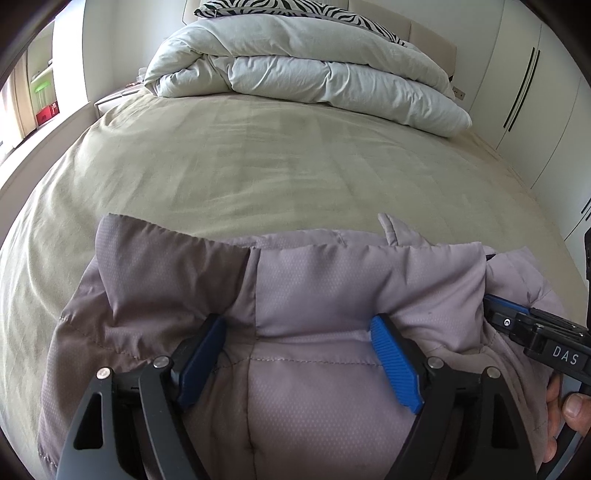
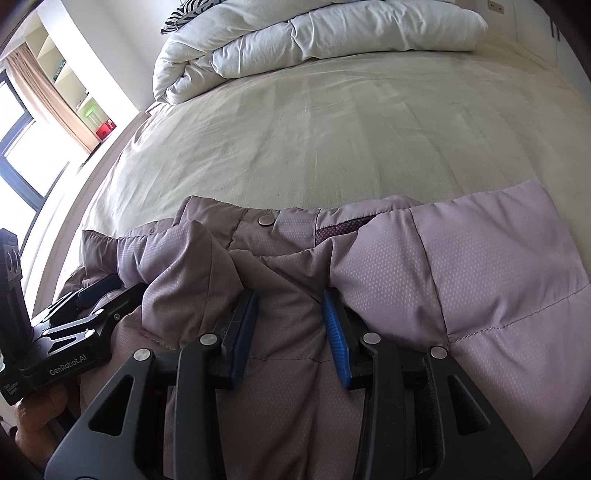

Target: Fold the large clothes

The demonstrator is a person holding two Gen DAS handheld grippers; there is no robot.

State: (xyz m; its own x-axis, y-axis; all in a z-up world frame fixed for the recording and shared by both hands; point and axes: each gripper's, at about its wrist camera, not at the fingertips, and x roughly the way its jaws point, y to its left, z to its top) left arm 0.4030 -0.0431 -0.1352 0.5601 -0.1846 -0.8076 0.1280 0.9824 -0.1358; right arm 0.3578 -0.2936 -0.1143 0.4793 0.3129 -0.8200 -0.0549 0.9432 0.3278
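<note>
A mauve quilted jacket (image 1: pixel 314 280) lies on the near part of the bed; it also fills the right wrist view (image 2: pixel 480 266), where a snap button (image 2: pixel 265 220) shows at its far edge. My left gripper (image 1: pixel 301 328) has its blue-padded jaws wide apart with jacket fabric bunched between them. My right gripper (image 2: pixel 290 306) has its jaws nearer together, with a thick fold of the jacket between the pads. The right gripper shows at the right edge of the left wrist view (image 1: pixel 524 321), and the left gripper at the left edge of the right wrist view (image 2: pixel 92 306).
The bed (image 1: pixel 258 158) has a beige sheet. A folded white duvet (image 1: pixel 306 62) lies at its head with a zebra-print pillow (image 1: pixel 295 9) behind. White wardrobe doors (image 1: pixel 535 92) stand to the right. A window and shelves (image 2: pixel 44 110) stand to the left.
</note>
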